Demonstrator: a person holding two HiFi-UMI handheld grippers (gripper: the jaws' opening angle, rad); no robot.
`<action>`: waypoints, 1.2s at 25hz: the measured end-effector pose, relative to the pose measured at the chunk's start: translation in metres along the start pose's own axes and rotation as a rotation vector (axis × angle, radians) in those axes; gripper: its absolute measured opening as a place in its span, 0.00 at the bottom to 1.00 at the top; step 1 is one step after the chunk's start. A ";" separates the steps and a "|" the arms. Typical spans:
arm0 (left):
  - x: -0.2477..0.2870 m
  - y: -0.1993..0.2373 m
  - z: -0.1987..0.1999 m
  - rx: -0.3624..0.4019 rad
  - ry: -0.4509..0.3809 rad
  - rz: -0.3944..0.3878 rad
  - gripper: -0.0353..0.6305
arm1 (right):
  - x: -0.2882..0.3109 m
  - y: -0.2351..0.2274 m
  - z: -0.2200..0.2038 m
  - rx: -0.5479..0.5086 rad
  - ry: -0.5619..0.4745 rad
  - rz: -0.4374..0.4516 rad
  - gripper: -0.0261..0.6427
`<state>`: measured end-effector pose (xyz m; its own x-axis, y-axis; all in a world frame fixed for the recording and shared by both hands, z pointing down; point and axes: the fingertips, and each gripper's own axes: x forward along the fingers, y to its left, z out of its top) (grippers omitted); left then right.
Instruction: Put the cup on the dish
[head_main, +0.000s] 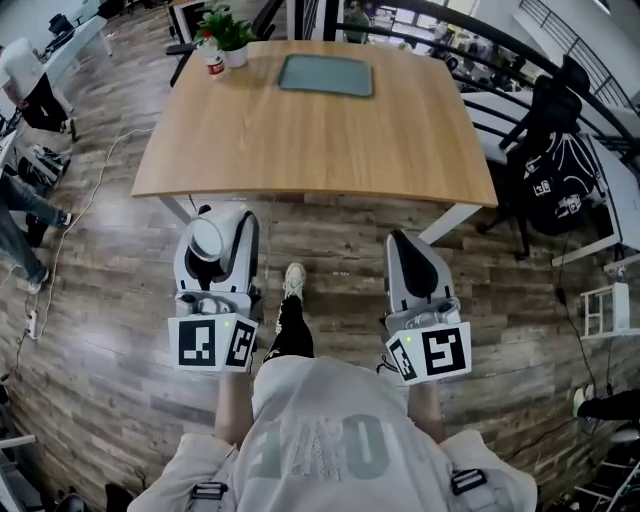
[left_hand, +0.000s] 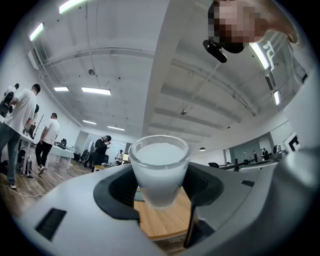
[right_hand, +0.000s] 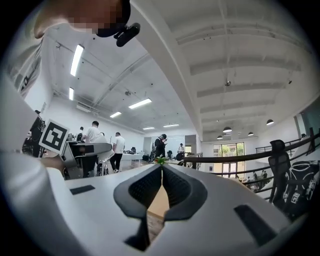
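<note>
My left gripper (head_main: 214, 222) is shut on a small frosted white cup (head_main: 207, 240), held upright over the wooden floor, short of the table's near edge. In the left gripper view the cup (left_hand: 159, 170) sits between the dark pads, which press on both its sides. My right gripper (head_main: 402, 243) hangs level with the left, its jaws closed together with nothing between them (right_hand: 161, 175). The dish (head_main: 325, 75), a flat grey-green rectangular tray, lies near the far edge of the wooden table (head_main: 320, 140).
A potted plant (head_main: 226, 36) and a small red can (head_main: 214, 66) stand at the table's far left. A black office chair with a bag (head_main: 553, 172) is to the right. A white cable (head_main: 75, 225) runs along the floor on the left, near seated people.
</note>
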<state>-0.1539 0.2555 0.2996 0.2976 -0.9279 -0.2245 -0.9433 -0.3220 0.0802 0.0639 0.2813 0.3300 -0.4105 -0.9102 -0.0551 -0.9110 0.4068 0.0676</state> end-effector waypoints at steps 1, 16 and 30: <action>0.012 0.005 -0.003 -0.005 0.004 -0.004 0.44 | 0.013 -0.004 -0.001 -0.004 0.007 -0.002 0.07; 0.211 0.099 -0.015 -0.008 0.035 -0.086 0.44 | 0.219 -0.054 -0.006 -0.016 0.096 -0.032 0.07; 0.316 0.143 -0.050 -0.017 0.093 -0.149 0.44 | 0.314 -0.086 -0.029 0.020 0.168 -0.093 0.07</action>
<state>-0.1872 -0.0936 0.2889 0.4467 -0.8829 -0.1446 -0.8855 -0.4594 0.0699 0.0145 -0.0412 0.3360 -0.3134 -0.9436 0.1068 -0.9461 0.3200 0.0505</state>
